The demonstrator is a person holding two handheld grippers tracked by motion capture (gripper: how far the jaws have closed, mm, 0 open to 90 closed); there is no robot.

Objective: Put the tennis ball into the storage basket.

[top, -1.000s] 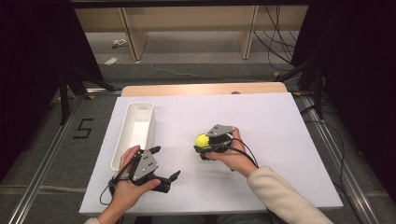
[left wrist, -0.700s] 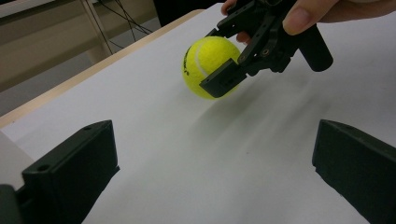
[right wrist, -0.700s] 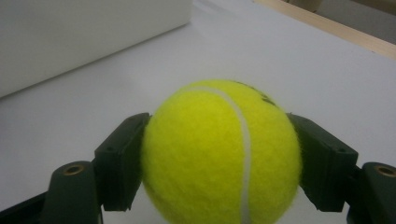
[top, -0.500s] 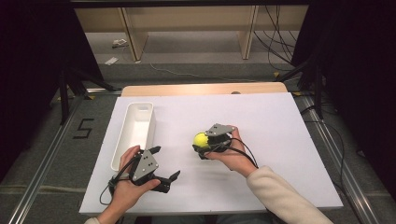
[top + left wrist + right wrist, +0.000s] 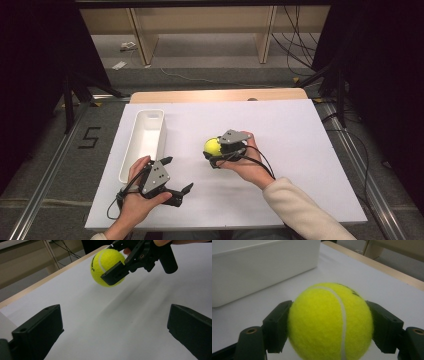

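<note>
Right hand-held gripper (image 5: 214, 152) is clamping the fuzzy yellow-green tennis ball (image 5: 212, 146) just above the white table (image 5: 300, 150), with the long white plastic bin (image 5: 145, 137) lying to its left, lengthwise away from the person; left hand-held gripper (image 5: 176, 176) is idling wide, empty.

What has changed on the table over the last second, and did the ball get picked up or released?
Nothing visibly changed. The right gripper stays shut on the tennis ball, jaws pressed to both its sides, in the same spot to the right of the white bin. The left gripper keeps resting near the table's front edge with its jaws open and nothing between them. The bin has not moved.
</note>
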